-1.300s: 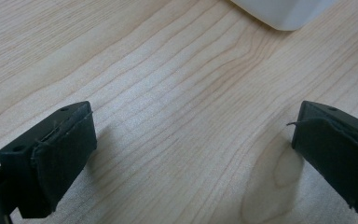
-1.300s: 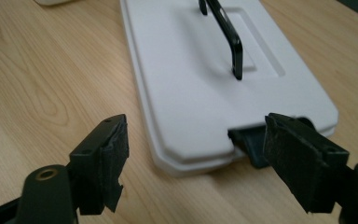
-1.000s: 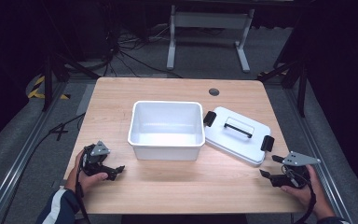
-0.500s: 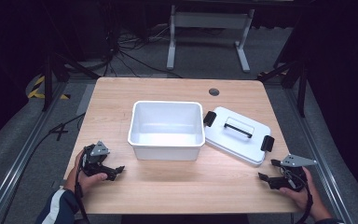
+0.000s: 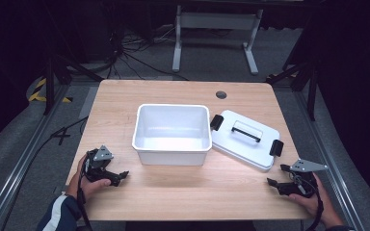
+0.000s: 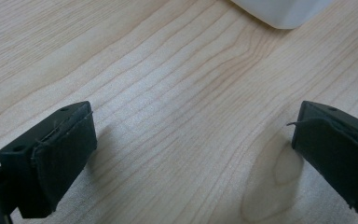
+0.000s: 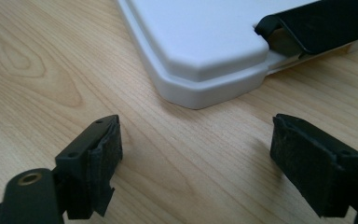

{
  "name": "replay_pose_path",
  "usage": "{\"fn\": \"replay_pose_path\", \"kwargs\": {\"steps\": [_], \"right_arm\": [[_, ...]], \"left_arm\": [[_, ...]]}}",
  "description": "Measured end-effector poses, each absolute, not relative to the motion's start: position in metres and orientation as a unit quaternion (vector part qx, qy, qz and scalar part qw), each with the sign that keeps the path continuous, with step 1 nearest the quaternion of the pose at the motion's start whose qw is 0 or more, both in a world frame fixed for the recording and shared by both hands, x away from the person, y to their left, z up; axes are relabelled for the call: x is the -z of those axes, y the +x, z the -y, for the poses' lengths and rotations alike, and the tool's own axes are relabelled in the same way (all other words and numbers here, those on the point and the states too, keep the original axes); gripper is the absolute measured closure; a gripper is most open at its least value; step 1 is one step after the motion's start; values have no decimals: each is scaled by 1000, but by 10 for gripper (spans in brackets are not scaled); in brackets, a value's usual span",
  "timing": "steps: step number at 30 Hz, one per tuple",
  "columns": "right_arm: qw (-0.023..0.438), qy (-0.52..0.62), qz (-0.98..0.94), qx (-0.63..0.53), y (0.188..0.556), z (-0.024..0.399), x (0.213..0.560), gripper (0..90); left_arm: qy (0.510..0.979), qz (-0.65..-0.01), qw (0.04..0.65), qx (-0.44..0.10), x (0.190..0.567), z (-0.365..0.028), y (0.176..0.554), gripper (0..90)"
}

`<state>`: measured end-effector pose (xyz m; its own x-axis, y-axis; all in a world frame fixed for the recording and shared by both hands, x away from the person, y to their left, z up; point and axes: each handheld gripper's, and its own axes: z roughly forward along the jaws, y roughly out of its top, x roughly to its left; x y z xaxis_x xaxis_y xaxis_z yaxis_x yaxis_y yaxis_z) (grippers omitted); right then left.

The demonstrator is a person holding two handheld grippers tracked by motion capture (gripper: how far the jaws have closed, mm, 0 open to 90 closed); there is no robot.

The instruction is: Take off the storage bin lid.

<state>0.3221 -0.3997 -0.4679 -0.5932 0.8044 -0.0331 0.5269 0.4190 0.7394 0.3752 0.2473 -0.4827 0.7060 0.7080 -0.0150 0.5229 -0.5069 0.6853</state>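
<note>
Resting on the near left part of the wooden worktop (image 5: 125,98), the left gripper (image 5: 117,175) lay in the person's left hand (image 5: 90,180), its fingers (image 6: 60,154) spread wide with nothing but bare wood grain between them. In the left gripper view a rounded white corner of the tub (image 6: 279,11) showed beyond those fingers, well apart from them.

The white tub (image 5: 172,153) stood near the middle of the worktop, open at the top and with nothing inside it. Just to its right lay the white lid (image 5: 231,142), flat on the wood and turned at a slant, with a black handle (image 5: 245,131) across its top and a black clip (image 5: 276,147) at each end. The lid's near-left clip sat close against the tub's right wall; I could not tell whether they touched.

At the near right edge the right gripper (image 5: 275,176) sat in the person's right hand (image 5: 313,199), pointing left toward the lid. Its fingers (image 7: 100,161) were also held wide, gripping nothing. In the right gripper view the lid's corner (image 7: 205,79) lay just beyond the fingers, apart from them, with one black clip (image 7: 312,25) showing at the far right.

A small dark round hole (image 5: 220,95) sat in the worktop near its far edge.
</note>
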Motion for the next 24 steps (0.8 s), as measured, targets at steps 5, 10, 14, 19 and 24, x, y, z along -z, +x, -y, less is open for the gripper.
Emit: {"fn": "replay_pose_path", "kwargs": {"steps": [5, 10, 14, 19, 24], "right_arm": [[196, 407, -819, -353, 322, 400, 468, 169], [197, 407, -819, -353, 322, 400, 468, 169], [197, 407, -819, -354, 322, 400, 468, 169], [197, 407, -819, -354, 322, 400, 468, 168], [197, 408, -819, -353, 322, 400, 468, 166]], "left_arm": [[857, -361, 344, -132, 483, -247, 375, 2], [857, -361, 343, -132, 483, -247, 375, 2], [857, -362, 344, -132, 483, -247, 375, 2], [856, -361, 345, -132, 483, -247, 375, 2], [857, -361, 344, -132, 483, -247, 375, 2]]}}
